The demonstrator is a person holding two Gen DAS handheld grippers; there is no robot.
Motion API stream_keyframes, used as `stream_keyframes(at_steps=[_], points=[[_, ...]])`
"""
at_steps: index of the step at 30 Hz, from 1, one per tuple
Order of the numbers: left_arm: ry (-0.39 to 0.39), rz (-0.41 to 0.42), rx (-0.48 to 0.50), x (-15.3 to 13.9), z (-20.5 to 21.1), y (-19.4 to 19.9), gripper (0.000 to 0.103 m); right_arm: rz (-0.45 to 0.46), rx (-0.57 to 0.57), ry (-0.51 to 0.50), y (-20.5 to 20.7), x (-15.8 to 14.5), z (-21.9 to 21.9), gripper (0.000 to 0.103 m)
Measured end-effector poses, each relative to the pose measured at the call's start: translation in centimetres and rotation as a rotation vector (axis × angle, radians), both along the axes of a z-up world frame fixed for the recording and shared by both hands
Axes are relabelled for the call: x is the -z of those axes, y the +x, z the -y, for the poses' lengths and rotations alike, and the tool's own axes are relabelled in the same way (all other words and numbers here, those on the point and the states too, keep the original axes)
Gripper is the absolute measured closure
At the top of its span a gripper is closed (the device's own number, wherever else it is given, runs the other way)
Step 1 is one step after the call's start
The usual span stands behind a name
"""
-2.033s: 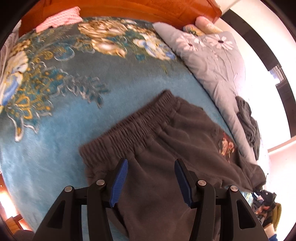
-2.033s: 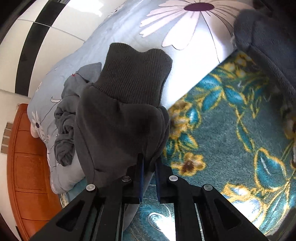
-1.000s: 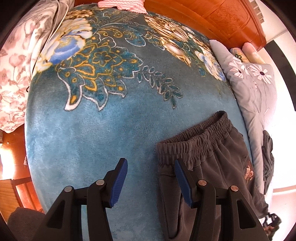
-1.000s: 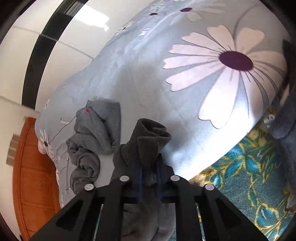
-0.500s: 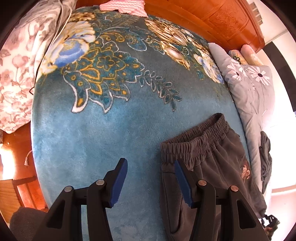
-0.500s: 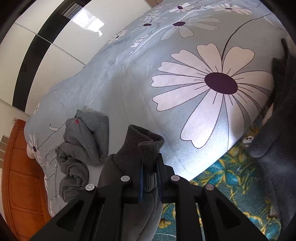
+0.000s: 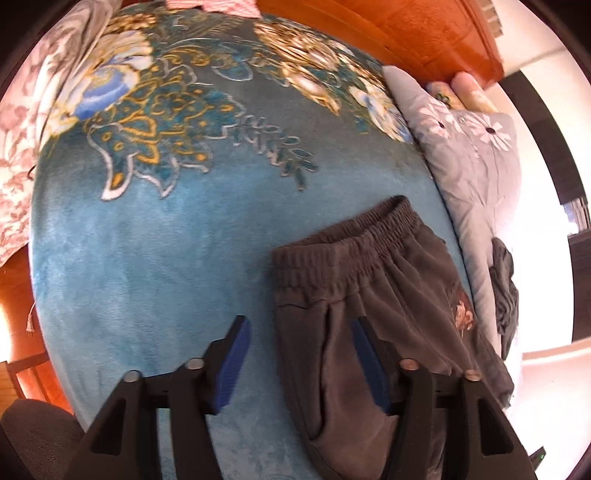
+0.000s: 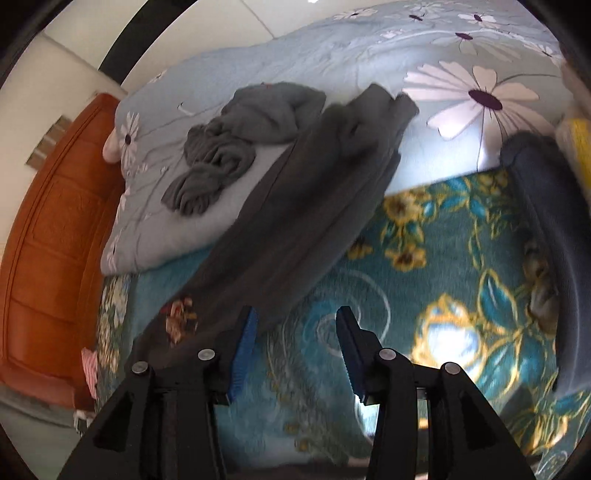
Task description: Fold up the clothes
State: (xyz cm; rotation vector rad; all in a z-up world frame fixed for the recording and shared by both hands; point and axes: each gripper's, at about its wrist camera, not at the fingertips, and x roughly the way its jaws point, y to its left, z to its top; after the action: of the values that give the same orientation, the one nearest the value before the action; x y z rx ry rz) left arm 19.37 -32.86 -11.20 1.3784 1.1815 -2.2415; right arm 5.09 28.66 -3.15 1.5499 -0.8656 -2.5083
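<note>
1. Where your left wrist view opens, the teal floral blanket (image 7: 155, 266) fills most of the frame, with a wooden headboard (image 7: 424, 33) along the upper right edge.
2. At the right of that view a pale daisy-print quilt (image 7: 476, 177) runs down the frame; in your right wrist view it crosses the top.
3. Your dark grey sweatpants (image 7: 373, 295) lie flat at lower centre-right, waistband toward the frame's middle; in the right view the legs stretch up onto the quilt.
4. A crumpled grey garment (image 8: 236, 147) sits on the quilt, upper left of the right view.
5. Your left gripper (image 7: 297, 363) is spread wide, empty, above the pants' left edge.
6. Your right gripper (image 8: 295, 350) is also spread wide, holding nothing.
</note>
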Motion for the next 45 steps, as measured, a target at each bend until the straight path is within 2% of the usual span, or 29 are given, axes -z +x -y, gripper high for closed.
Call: stream_keyframes(at_steps=[3, 6, 8, 13, 17, 19, 24, 29, 31, 32, 33, 36, 40, 45], points=[[-0.03, 0.048, 0.064, 1.1, -0.9, -1.5, 0.037, 0.044, -0.056, 0.014, 4.8, 0.9, 0.8, 0.057], [-0.025, 0.06, 0.096, 2.1, -1.7, -2.5, 0.037, 0.089, -0.101, 0.034, 9.8, 1.8, 1.2, 0.057], [-0.03, 0.065, 0.105, 2.4, -2.1, -2.9, 0.039, 0.13, -0.079, 0.044, 12.8, 2.5, 0.2, 0.057], [-0.058, 0.067, 0.117, 2.8, -2.7, -3.3, 0.04, 0.209, 0.11, 0.018, 20.9, 4.1, -4.5, 0.057], [-0.071, 0.075, 0.116, 2.9, -2.6, -3.2, 0.056, 0.254, 0.296, -0.036, 26.7, 5.7, -8.1, 0.057], [-0.041, 0.068, 0.102, 3.1, -2.0, -2.9, 0.061, 0.256, 0.368, -0.083, 28.4, 6.7, -9.1, 0.057], [0.03, 0.027, 0.058, 3.0, -1.2, -2.3, 0.081, 0.175, 0.431, -0.238, 29.0, 8.1, -9.6, 0.057], [0.107, -0.035, -0.04, 2.5, -0.3, -0.7, 0.088, 0.154, 0.498, -0.352, 28.6, 9.8, -9.3, 0.057], [0.108, -0.046, -0.051, 2.2, -0.2, -0.2, 0.089, 0.137, 0.513, -0.382, 28.6, 9.9, -9.0, 0.057], [0.108, -0.048, -0.054, 2.2, 0.1, 0.2, 0.089, 0.134, 0.51, -0.388, 28.5, 9.8, -8.9, 0.06], [0.107, -0.05, -0.057, 2.1, 0.3, 0.5, 0.089, 0.131, 0.507, -0.394, 28.5, 9.8, -8.8, 0.076], [0.106, -0.055, -0.066, 1.9, 1.0, 1.5, 0.089, 0.086, 0.487, -0.421, 27.4, 8.3, -8.7, 0.091], [0.132, -0.032, -0.056, 1.7, 1.4, 1.7, 0.089, 0.026, 0.459, -0.458, 26.1, 6.4, -8.6, 0.093], [0.205, -0.067, -0.051, -0.2, 1.4, 0.8, 0.089, -0.049, 0.423, -0.503, 24.3, 4.1, -8.5, 0.094]])
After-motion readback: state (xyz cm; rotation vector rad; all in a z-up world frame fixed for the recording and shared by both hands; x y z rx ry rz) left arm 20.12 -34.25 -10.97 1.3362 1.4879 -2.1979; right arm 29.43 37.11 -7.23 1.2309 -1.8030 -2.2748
